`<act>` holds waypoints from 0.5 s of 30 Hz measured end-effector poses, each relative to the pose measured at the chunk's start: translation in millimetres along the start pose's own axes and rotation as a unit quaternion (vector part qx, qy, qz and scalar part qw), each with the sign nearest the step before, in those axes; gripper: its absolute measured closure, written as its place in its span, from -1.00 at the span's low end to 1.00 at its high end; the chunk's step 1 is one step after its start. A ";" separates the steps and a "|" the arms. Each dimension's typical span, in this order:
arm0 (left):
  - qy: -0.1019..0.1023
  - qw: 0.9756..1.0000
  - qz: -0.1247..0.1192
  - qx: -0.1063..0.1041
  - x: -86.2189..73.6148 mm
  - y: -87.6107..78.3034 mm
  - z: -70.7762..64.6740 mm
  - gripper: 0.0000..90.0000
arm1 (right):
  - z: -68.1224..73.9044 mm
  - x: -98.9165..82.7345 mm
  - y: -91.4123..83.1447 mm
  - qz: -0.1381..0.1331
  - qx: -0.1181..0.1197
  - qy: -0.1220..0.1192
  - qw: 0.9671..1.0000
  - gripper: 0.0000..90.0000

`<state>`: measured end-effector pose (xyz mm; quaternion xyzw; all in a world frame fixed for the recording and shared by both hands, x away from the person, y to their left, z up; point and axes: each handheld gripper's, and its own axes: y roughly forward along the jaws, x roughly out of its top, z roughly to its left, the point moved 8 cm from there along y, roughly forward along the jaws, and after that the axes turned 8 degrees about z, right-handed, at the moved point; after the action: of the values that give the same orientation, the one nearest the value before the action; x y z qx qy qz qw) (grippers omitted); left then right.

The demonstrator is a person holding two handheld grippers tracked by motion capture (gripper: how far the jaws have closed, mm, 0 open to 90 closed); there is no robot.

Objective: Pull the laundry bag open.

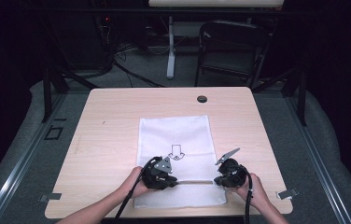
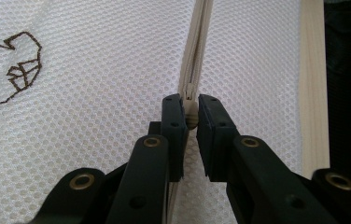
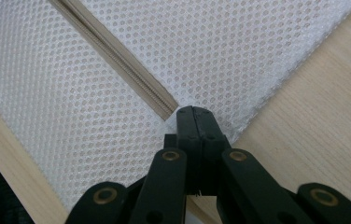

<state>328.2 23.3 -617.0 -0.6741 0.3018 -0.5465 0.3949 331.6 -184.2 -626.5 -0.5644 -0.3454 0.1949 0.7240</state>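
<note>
A white mesh bag (image 1: 173, 133) lies flat on the wooden table (image 1: 108, 140), with a cream zipper (image 1: 194, 181) running across its near part. My left gripper (image 1: 175, 180) is at the zipper's left part and is shut on the zipper pull (image 2: 191, 117); the zipper (image 2: 195, 51) runs on ahead of its jaws. My right gripper (image 1: 217, 180) is at the zipper's right end. Its jaws (image 3: 195, 112) are pressed together on the bag's fabric where the zipper (image 3: 117, 60) ends, close to the bag's edge.
A brown outline design (image 1: 177, 152) is stitched on the bag's middle. A black grommet (image 1: 202, 99) sits near the table's far edge. Metal clamps (image 1: 288, 193) sit at both near corners. A folding chair (image 1: 232, 46) stands beyond the table.
</note>
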 end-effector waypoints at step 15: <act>-0.008 1.000 0.005 0.000 -14.2 -6.9 4.1 0.81 | -0.1 0.1 0.2 -0.002 0.001 0.003 1.000 1.00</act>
<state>328.9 39.6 -618.5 -0.6766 0.3019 -0.5391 0.4005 331.7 -184.1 -626.7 -0.5641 -0.3439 0.1922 0.7257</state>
